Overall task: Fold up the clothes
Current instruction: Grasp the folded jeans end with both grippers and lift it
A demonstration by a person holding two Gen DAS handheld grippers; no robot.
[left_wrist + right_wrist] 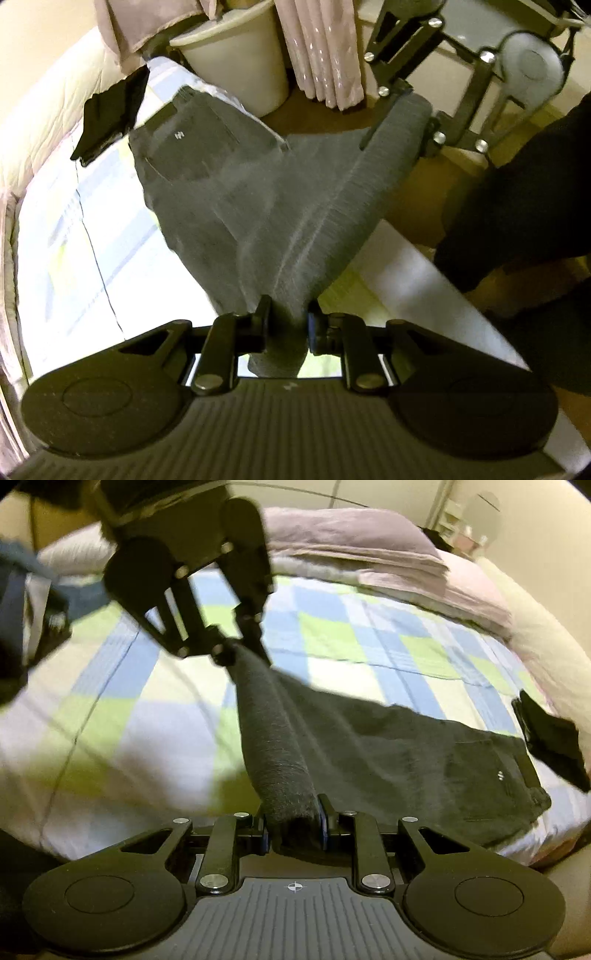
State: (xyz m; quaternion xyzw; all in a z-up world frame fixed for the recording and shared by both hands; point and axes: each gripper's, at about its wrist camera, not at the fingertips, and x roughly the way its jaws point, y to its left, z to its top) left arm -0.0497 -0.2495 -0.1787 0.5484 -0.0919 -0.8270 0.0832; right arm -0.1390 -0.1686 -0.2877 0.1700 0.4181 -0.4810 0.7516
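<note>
My left gripper [287,321] and right gripper [292,821] are each clamped on the leg end of the grey jeans [229,192] – lifted taut for folding; the waistband rests on the checked bed [155,716]

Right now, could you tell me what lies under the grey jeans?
The checked bedsheet lies under the grey jeans; whatever their waist end covers stays hidden. A black garment lies beside them.

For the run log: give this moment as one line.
task: fold clothes | left gripper: shut on jeans | right gripper: shut on jeans | jeans: leg end lifted, waist on bed | nearby: black garment
</note>
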